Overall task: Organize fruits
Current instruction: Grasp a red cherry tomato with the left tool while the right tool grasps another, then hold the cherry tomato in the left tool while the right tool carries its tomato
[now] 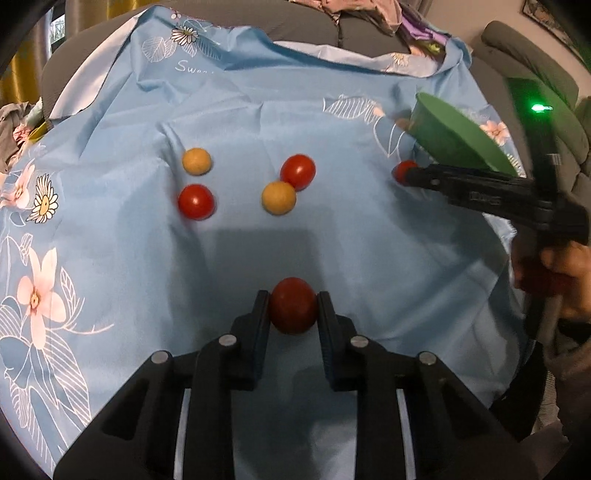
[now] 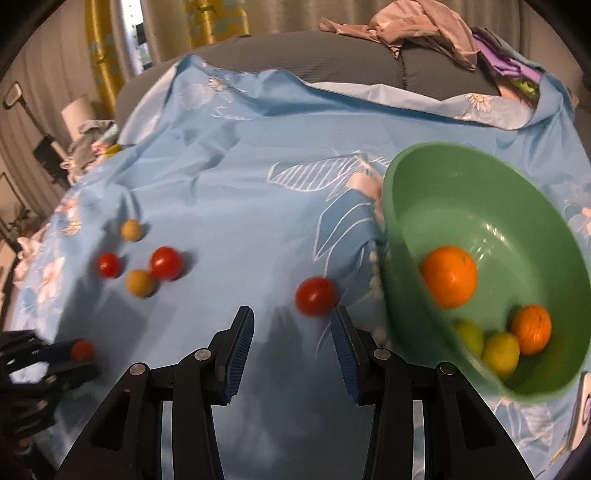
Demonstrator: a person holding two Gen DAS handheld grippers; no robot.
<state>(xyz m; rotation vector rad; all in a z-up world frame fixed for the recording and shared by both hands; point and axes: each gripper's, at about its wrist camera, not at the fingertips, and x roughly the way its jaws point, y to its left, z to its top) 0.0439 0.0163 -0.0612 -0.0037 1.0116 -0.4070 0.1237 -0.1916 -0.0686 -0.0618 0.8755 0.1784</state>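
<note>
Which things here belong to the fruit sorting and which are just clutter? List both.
Job: green bowl, red tomato in the left gripper, loose tomato ahead of the right gripper, tan fruits.
Clutter: crumpled clothes, curtain.

Dim indoor light, soft shadows on the blue cloth [image 1: 240, 110]; right view motion-blurred, fisheye edges dark

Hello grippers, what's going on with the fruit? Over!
Left gripper shut on a red tomato. Right gripper open, another tomato just ahead. Green bowl nearby, nothing blocking.
</note>
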